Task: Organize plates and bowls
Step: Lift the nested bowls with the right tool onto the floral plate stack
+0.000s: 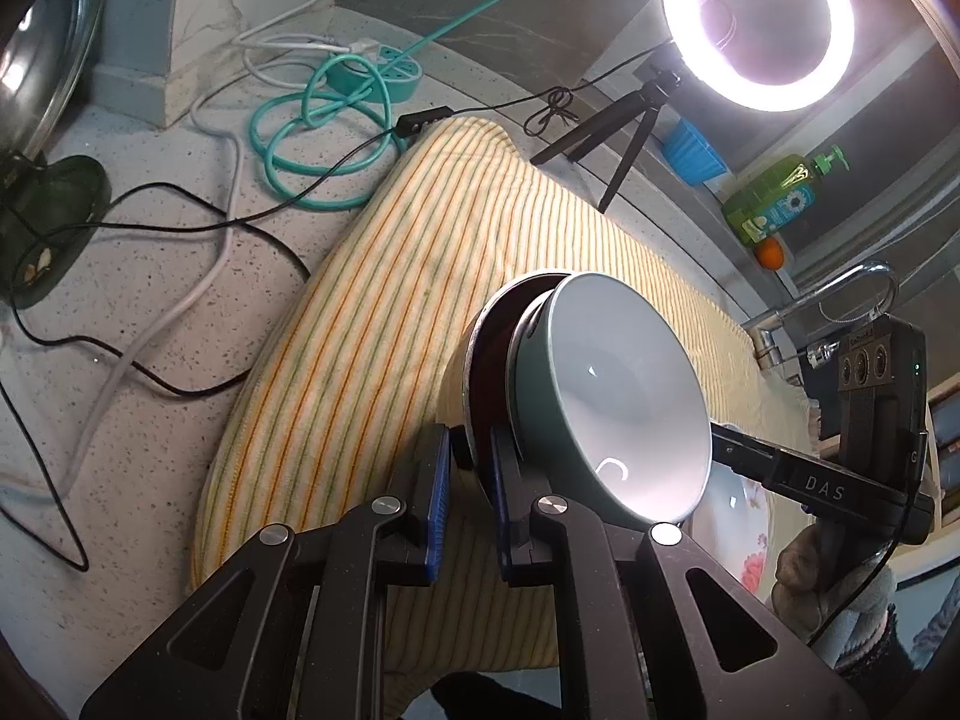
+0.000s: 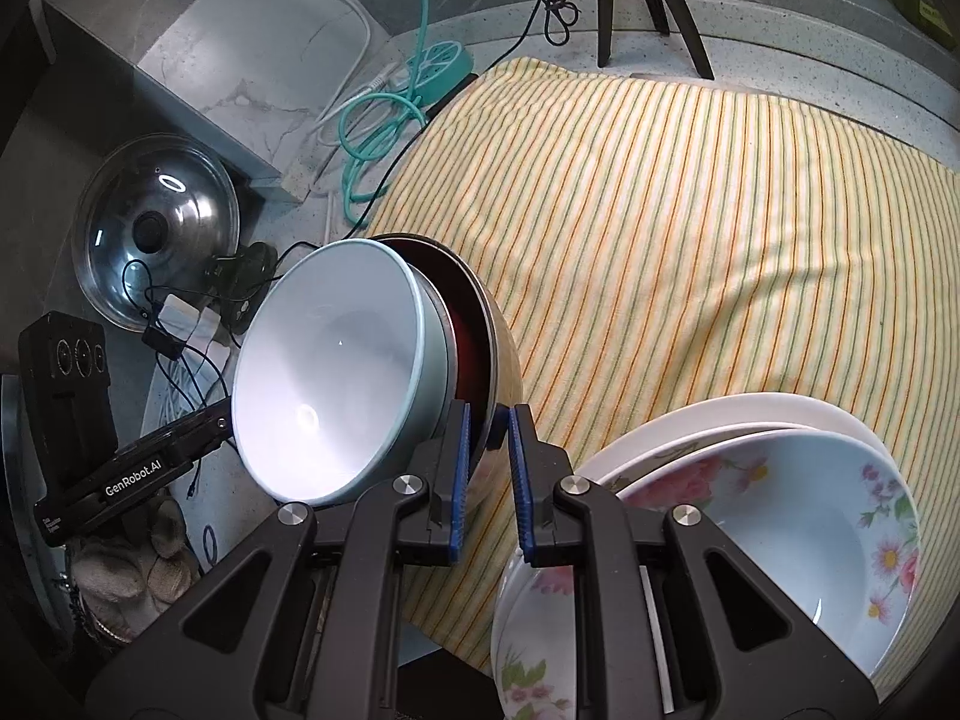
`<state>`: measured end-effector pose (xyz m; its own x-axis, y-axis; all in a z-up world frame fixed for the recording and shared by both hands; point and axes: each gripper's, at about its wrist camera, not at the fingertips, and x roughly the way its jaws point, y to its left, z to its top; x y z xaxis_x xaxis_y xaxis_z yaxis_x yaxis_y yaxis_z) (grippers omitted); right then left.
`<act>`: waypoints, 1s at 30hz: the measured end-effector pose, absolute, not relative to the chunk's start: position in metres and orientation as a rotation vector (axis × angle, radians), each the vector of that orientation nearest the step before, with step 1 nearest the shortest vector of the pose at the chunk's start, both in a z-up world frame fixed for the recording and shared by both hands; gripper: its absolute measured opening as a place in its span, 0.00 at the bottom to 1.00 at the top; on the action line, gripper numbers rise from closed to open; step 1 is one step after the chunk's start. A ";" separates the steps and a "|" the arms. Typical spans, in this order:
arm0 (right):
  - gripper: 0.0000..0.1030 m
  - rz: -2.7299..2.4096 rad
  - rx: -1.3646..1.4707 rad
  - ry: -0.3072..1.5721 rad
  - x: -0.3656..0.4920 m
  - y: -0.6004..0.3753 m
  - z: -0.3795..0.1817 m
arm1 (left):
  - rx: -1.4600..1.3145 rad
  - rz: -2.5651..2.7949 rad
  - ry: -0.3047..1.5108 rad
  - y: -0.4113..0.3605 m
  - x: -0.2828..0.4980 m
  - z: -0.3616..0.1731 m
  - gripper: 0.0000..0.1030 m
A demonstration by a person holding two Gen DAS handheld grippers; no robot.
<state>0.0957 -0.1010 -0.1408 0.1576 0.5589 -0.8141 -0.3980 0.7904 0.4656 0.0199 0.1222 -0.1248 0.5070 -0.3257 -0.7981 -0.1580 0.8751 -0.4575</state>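
hand-held gripper [image 2: 486, 468] beside floral plates [image 2: 828, 516]

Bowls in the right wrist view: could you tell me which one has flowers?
The white bowl at lower right, on the plates; the teal bowl is plain.

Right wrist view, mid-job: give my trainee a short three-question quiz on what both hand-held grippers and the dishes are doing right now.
1. True or false: the pale teal ceramic bowl sits nested inside the steel bowl with the dark red inside.
2. Which rim does the right hand-held gripper straddle? A) the steel bowl's B) the floral-print white plates' C) the glass pot lid's
3. Fill in: the floral plates rest on the yellow striped ____.

Key:
1. True; both are tilted on edge together.
2. A. The left hand-held gripper straddles the same rim from the opposite side.
3. Cloth.
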 end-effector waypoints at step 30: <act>0.14 0.495 0.293 1.115 0.048 -0.240 -0.084 | -0.393 -0.400 0.979 0.018 0.029 -0.065 0.10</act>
